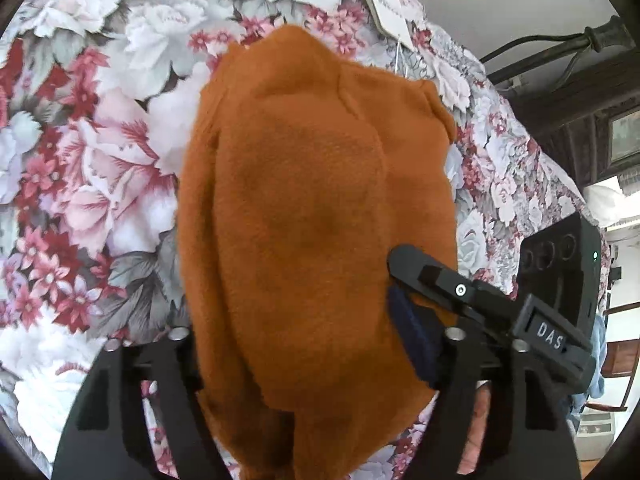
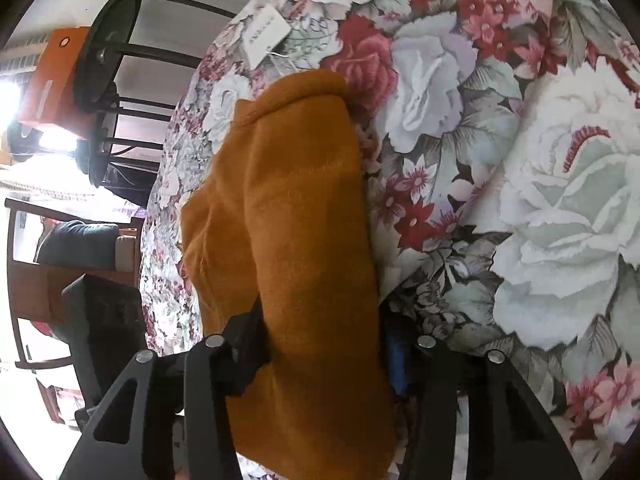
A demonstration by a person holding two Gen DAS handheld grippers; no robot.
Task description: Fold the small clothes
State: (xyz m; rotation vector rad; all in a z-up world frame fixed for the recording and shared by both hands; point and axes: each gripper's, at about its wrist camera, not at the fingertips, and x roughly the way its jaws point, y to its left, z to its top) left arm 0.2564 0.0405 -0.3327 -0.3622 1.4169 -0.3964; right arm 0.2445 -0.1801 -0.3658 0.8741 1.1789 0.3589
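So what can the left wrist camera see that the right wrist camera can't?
Only the left wrist view shows the other gripper reaching in from the right, with a "DAS" label on it. Only the right wrist view shows an orange box and a black metal stand beyond the bed's edge. Both show the orange fleece garment between the gripper fingers, lying on the floral bedspread, and a white paper tag.
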